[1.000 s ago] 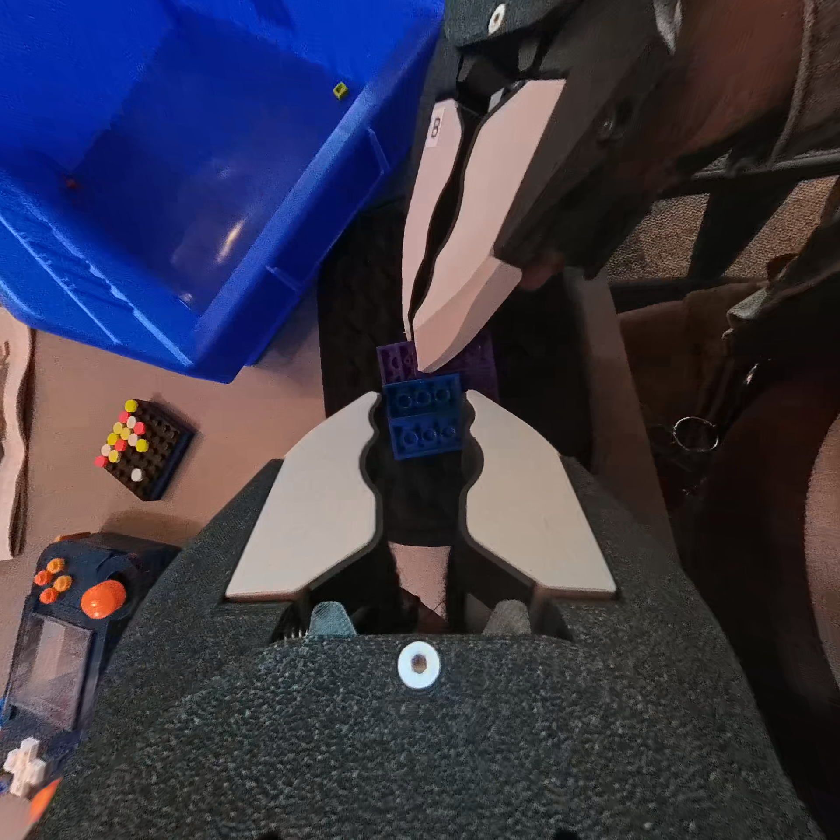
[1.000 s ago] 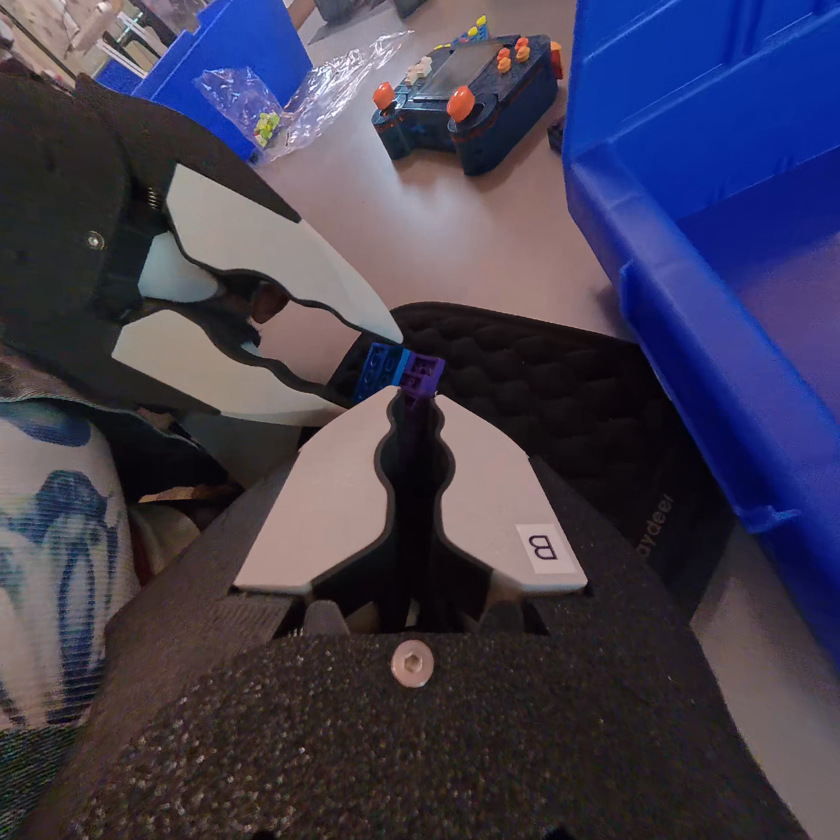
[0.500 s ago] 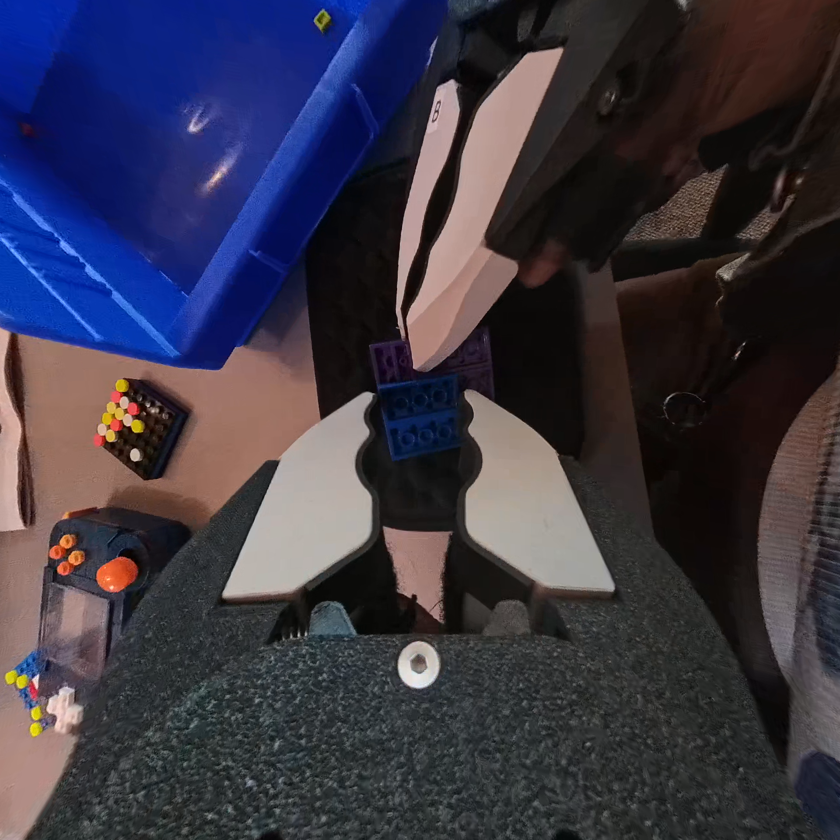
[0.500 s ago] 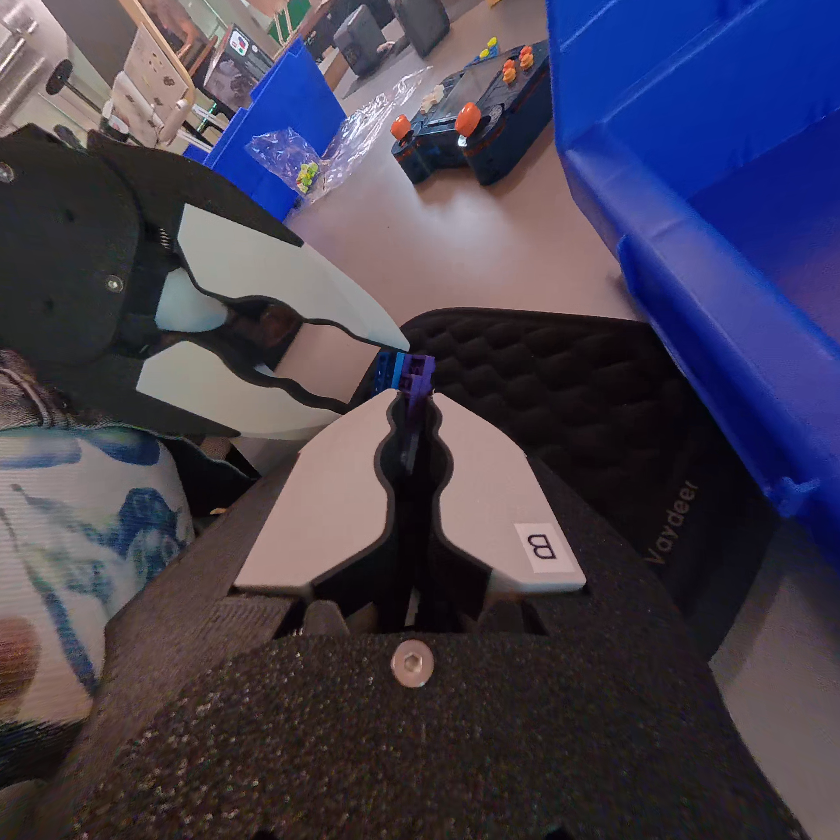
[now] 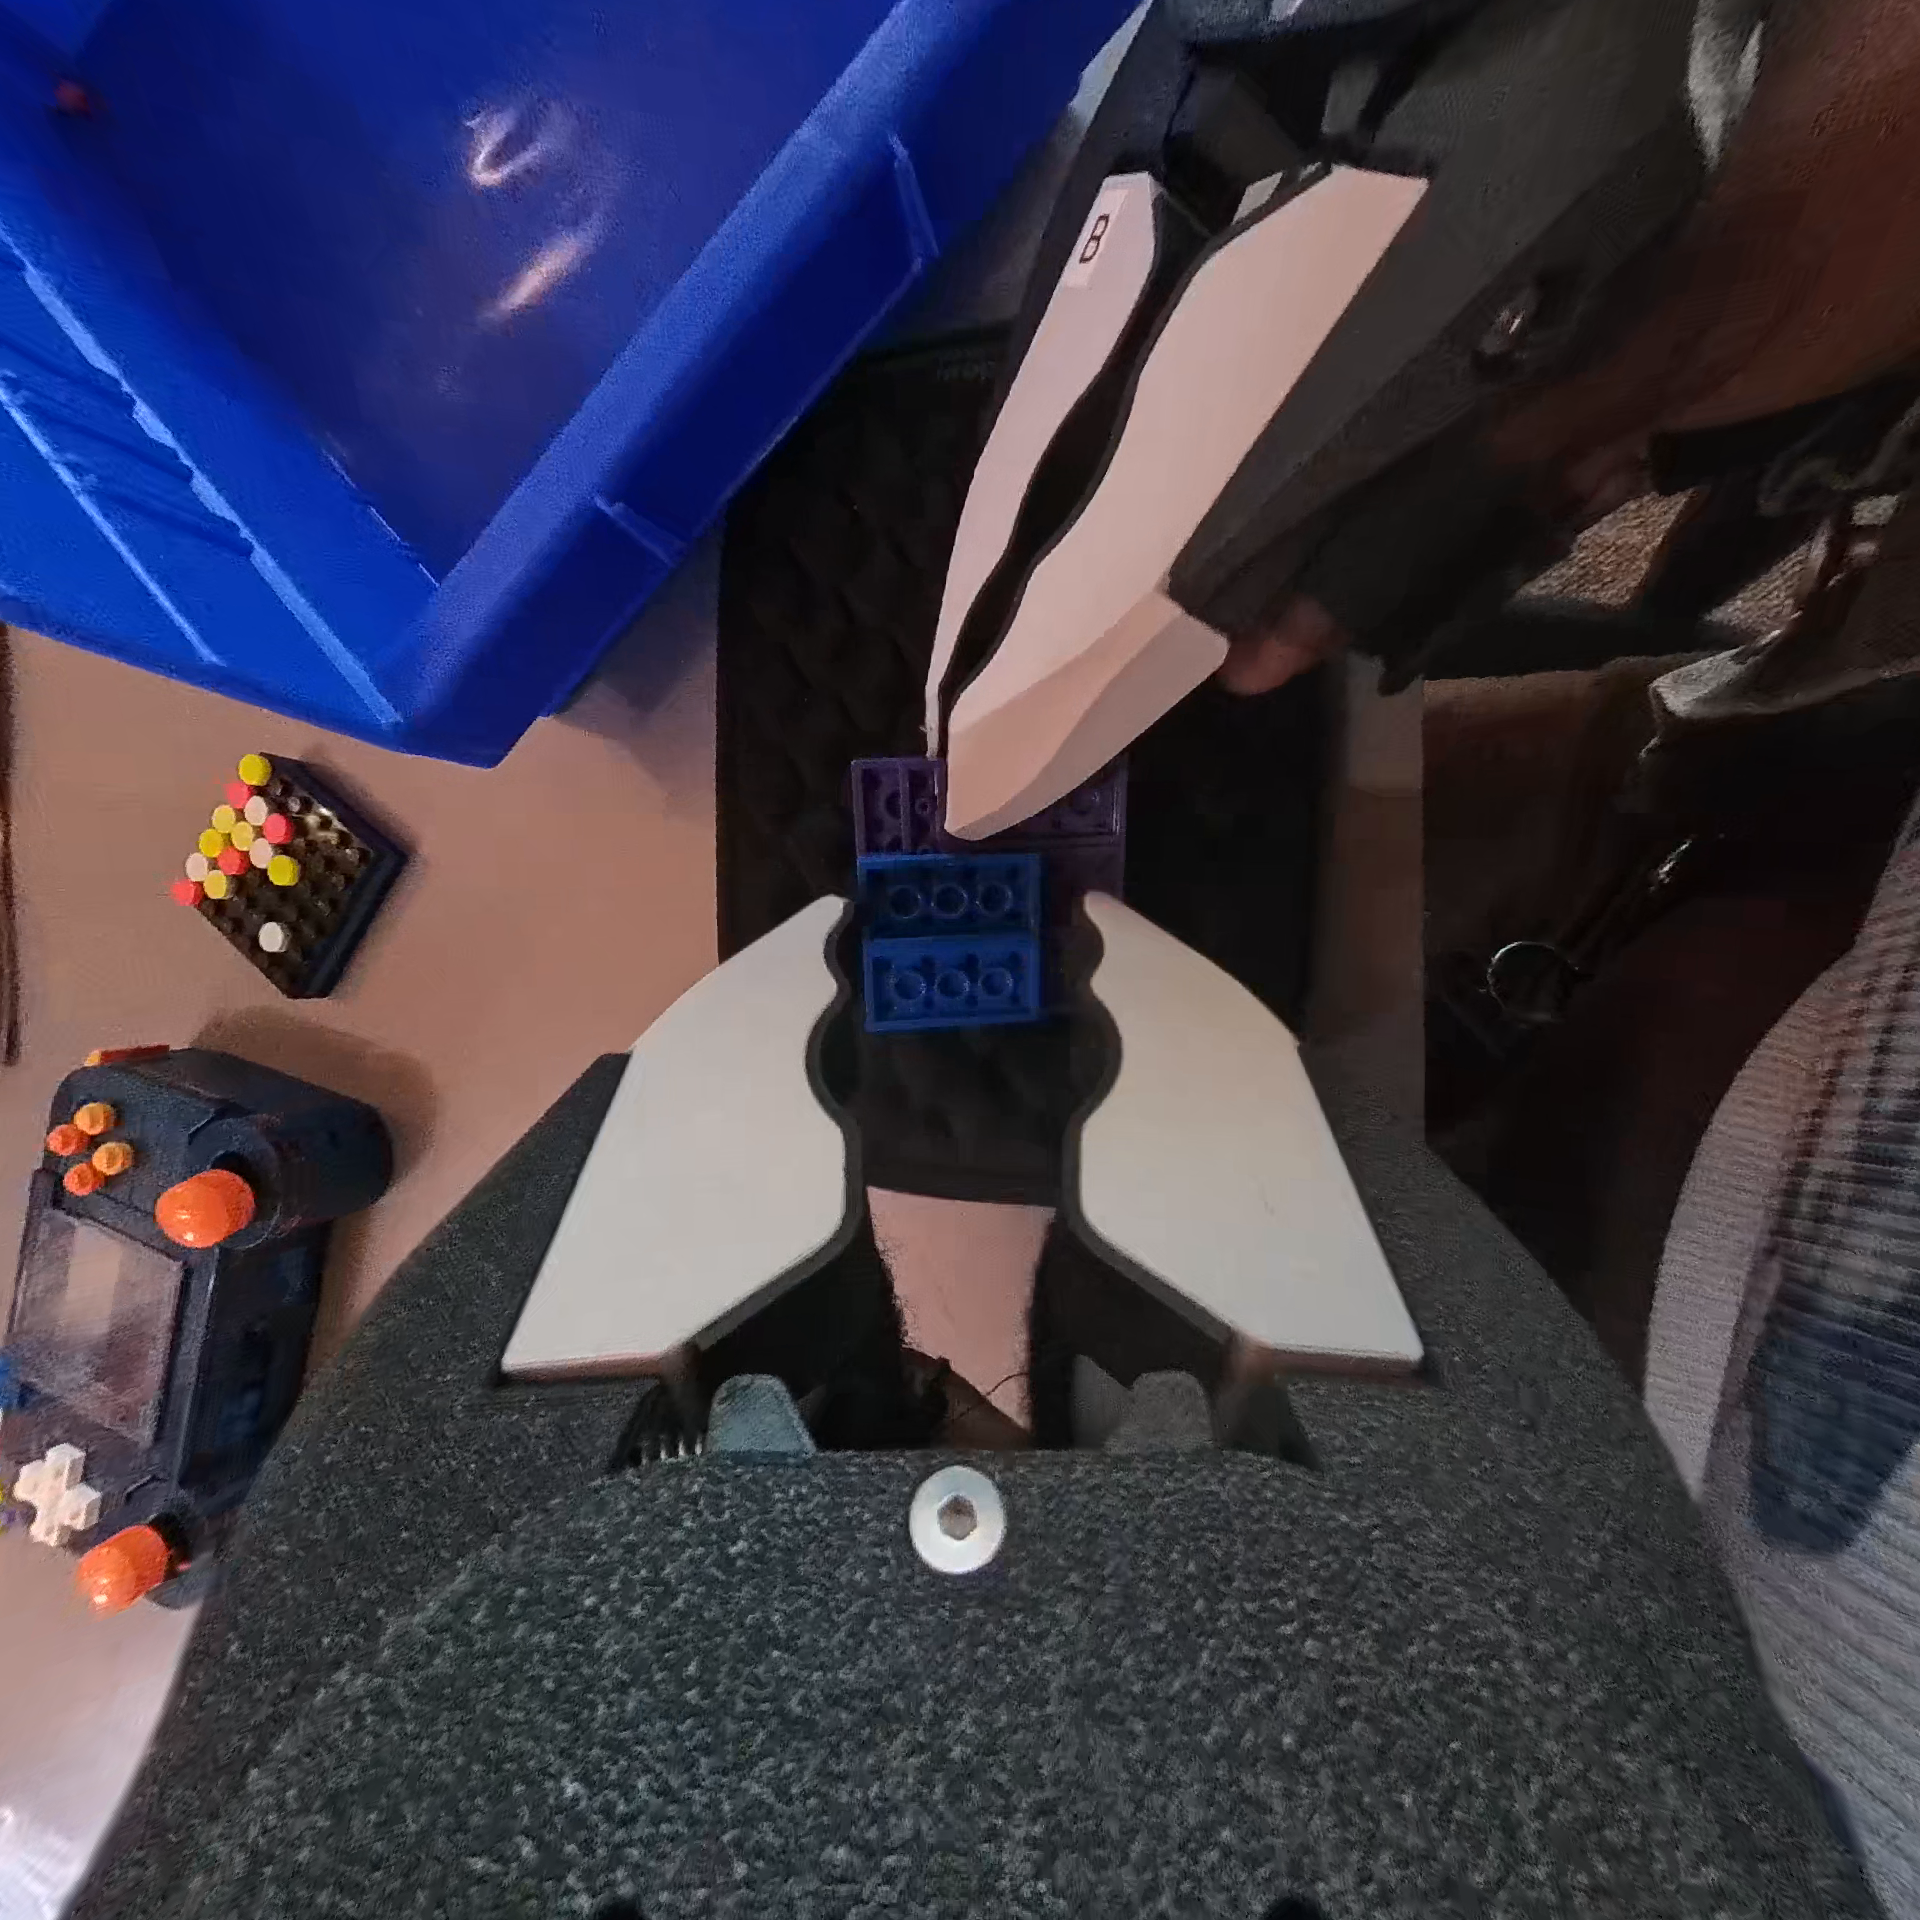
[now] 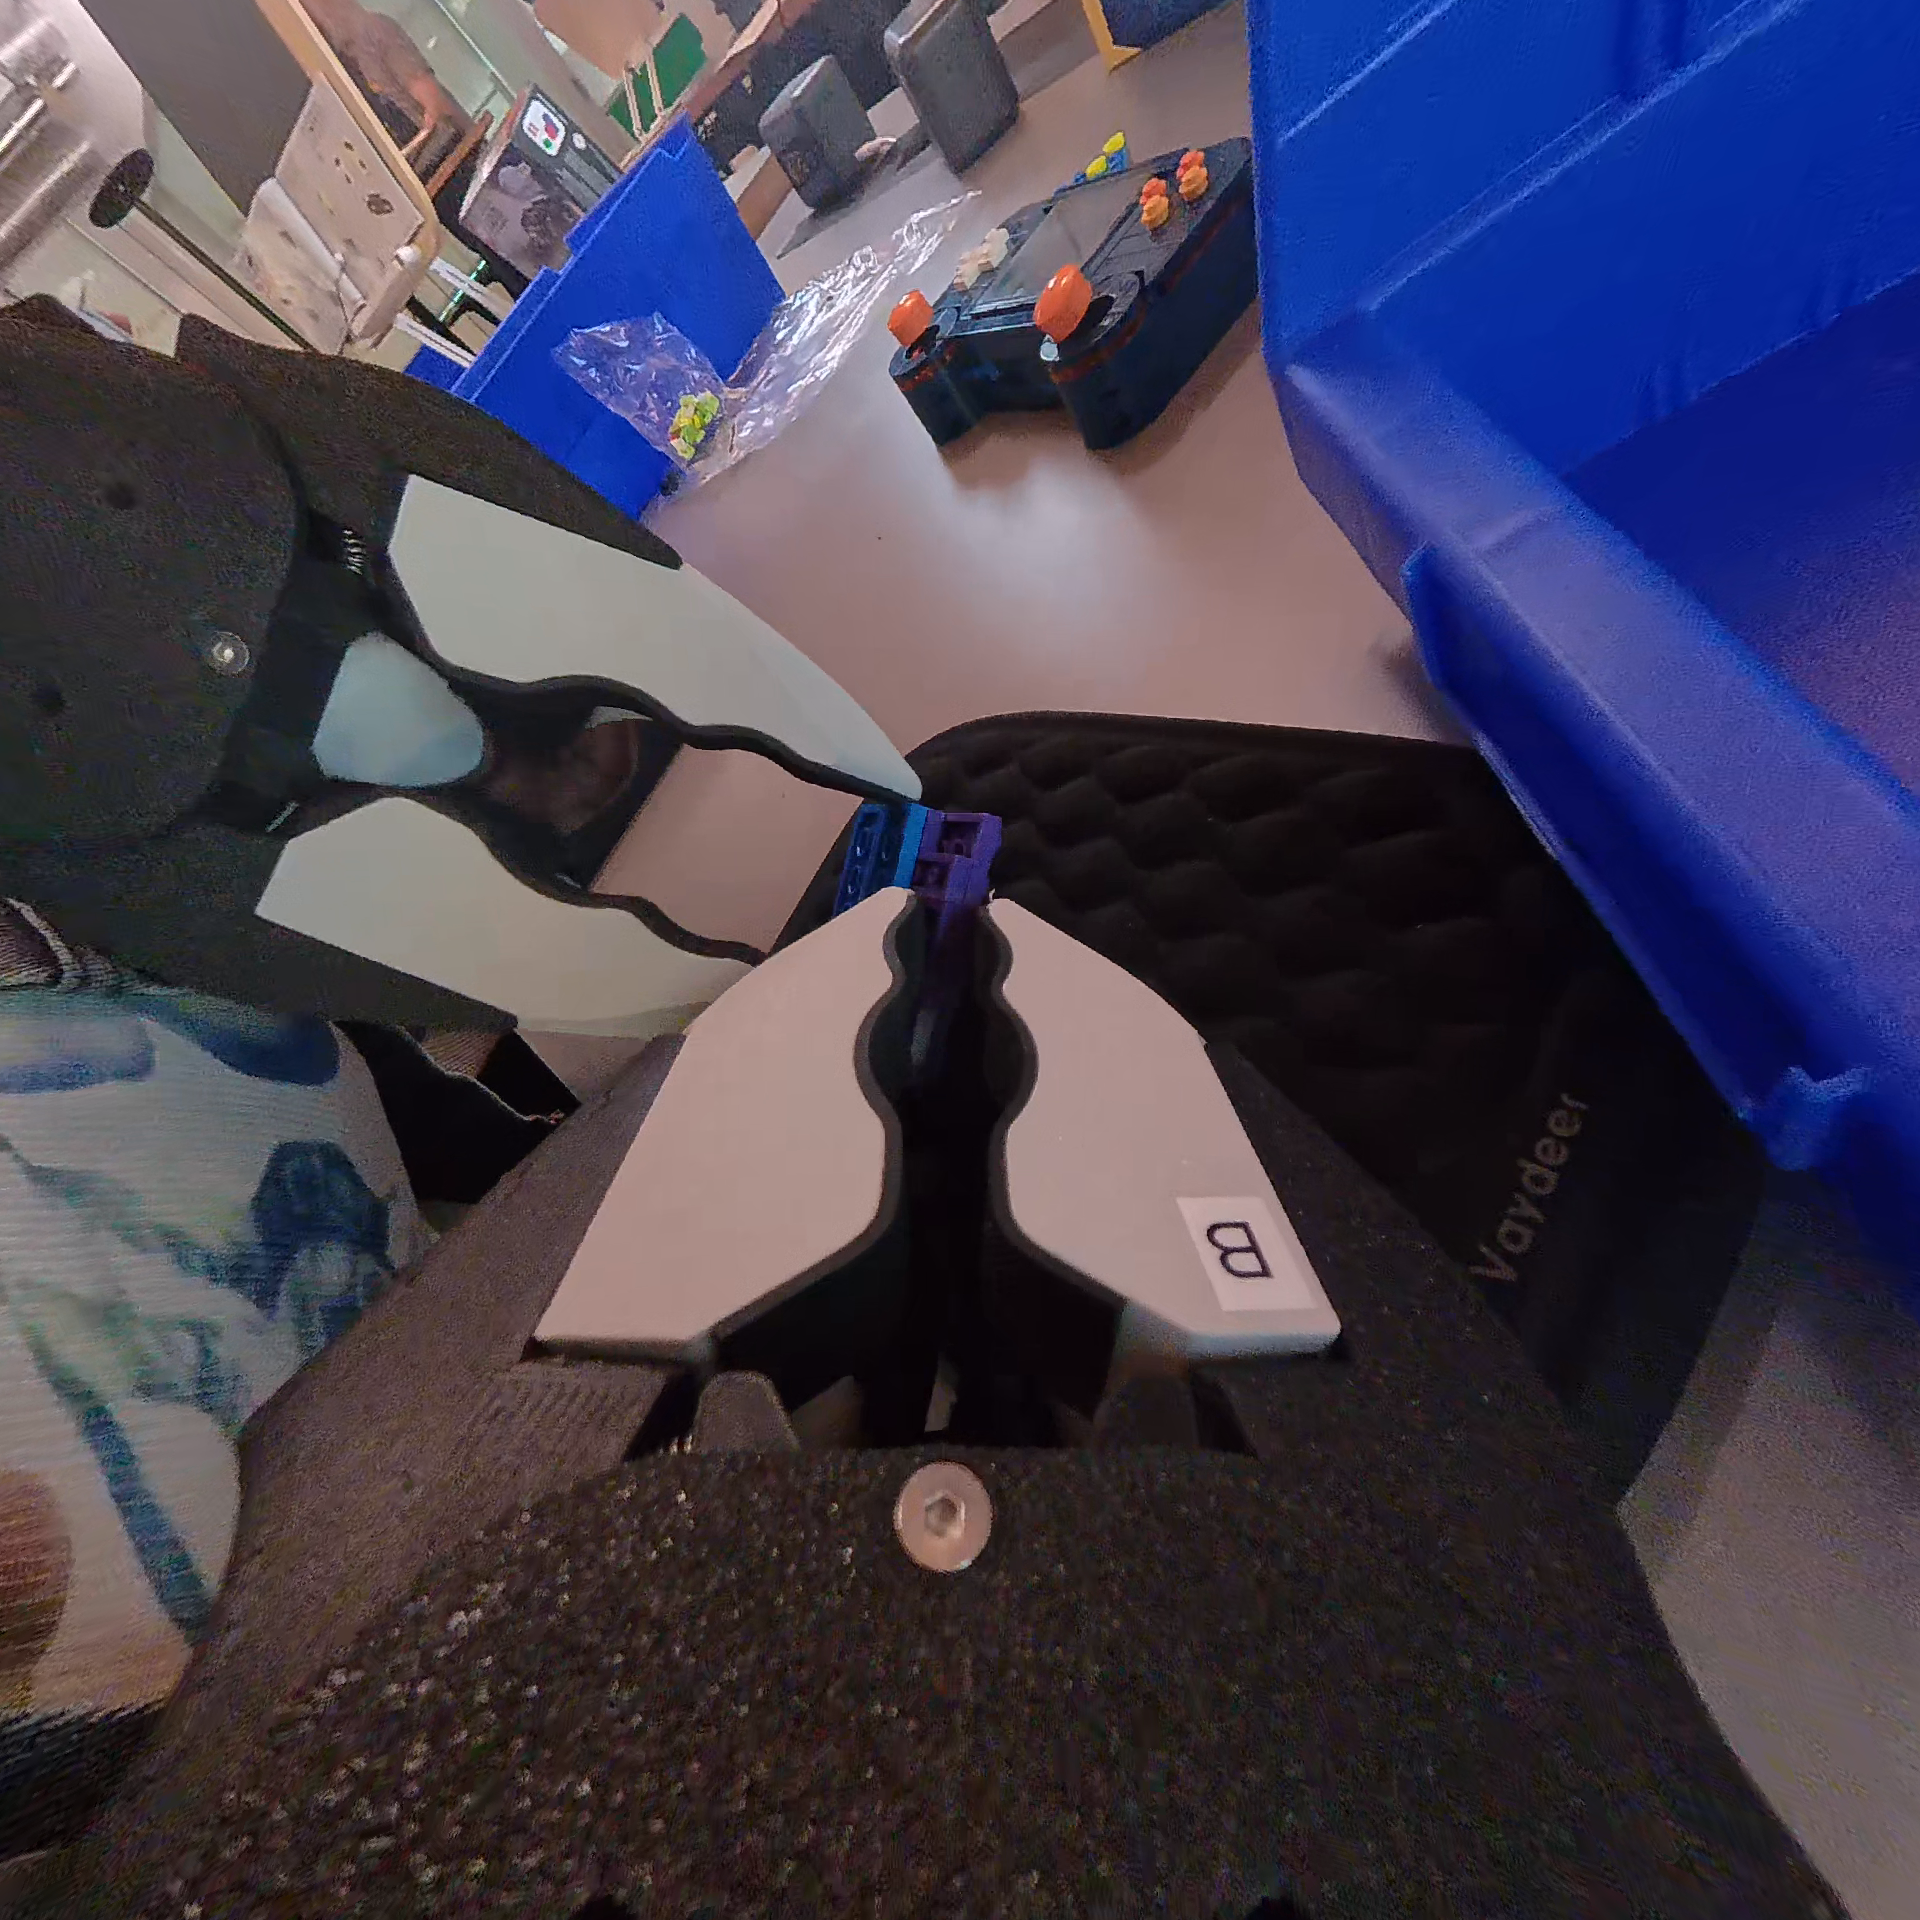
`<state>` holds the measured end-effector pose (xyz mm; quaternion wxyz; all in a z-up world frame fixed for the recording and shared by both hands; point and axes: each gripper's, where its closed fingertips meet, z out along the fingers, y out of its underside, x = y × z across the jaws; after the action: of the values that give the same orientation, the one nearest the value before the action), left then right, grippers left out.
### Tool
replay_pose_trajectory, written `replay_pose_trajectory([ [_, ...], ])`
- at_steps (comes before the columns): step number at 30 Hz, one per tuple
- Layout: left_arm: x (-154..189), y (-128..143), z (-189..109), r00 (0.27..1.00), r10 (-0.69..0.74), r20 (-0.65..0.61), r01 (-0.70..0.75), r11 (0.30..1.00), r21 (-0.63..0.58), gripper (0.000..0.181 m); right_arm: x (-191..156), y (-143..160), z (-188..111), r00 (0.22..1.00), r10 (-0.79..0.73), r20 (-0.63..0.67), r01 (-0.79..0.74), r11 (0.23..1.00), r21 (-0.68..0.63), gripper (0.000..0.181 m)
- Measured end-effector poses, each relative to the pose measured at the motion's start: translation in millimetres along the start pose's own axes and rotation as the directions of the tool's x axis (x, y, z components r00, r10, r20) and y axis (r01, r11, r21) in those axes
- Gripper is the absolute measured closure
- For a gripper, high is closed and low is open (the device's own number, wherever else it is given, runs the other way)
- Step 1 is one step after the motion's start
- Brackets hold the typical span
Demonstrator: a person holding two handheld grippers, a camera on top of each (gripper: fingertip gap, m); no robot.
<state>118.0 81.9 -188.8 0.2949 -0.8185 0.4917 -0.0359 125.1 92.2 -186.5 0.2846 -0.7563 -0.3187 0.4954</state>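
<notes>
Two stacked blue bricks (image 5: 951, 940) are joined to a purple brick piece (image 5: 894, 805), held above a black mat (image 5: 821, 582). My left gripper (image 5: 966, 914) is slightly open around the blue bricks. Its left finger touches them and its right finger stands a little off. My right gripper (image 6: 943, 902) is shut on the purple piece (image 6: 961, 842), and reaches in from the upper right in the left wrist view (image 5: 951, 795). In the right wrist view the left gripper (image 6: 836, 878) comes from the left around the blue bricks (image 6: 878, 847).
A big blue bin (image 5: 416, 364) stands beside the mat, on the right in the right wrist view (image 6: 1610, 416). A brick-built toy console (image 5: 156, 1299) and a small black plate with coloured studs (image 5: 281, 873) lie on the tan table. A plastic bag (image 6: 727, 353) lies farther off. My two grippers' fingertips are within a few centimetres of each other.
My left gripper's fingers have spread slightly, leaving a gap at the right side of the blue bricks. Both grippers shifted a little with the joined bricks. The right gripper stays shut.
</notes>
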Motion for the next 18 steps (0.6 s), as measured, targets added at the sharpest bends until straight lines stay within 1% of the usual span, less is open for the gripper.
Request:
replay_pose_trajectory([
  [2, -2.5, 0.4, 0.1, 1.000, 0.022, 0.018, -0.022, 1.000, -0.010, 0.149, -0.2, 0.0, -0.2, 1.000, 0.000, 0.004, 0.000, 1.000, 0.002, 0.171],
  [5, -2.3, 0.4, 0.0, 1.000, 0.024, 0.005, -0.024, 0.999, -0.025, 0.149, -0.3, -0.1, -0.4, 1.000, 0.000, 0.006, 0.000, 1.000, 0.003, 0.172],
  [7, -0.4, -0.1, 1.1, 1.000, 0.020, -0.006, -0.020, 0.999, -0.031, 0.145, -0.3, -0.1, -0.1, 1.000, -0.005, 0.001, 0.005, 1.000, 0.001, 0.172],
  [13, -2.2, 0.1, 2.6, 1.000, 0.029, -0.005, -0.029, 0.999, -0.040, 0.149, 0.4, 0.7, 0.2, 1.000, -0.015, -0.007, 0.015, 1.000, -0.007, 0.171],
  [18, -2.5, 0.1, 2.1, 0.999, 0.049, 0.008, -0.049, 0.999, -0.017, 0.149, 0.3, 1.1, 0.5, 0.999, -0.029, -0.015, 0.029, 1.000, -0.010, 0.171],
])
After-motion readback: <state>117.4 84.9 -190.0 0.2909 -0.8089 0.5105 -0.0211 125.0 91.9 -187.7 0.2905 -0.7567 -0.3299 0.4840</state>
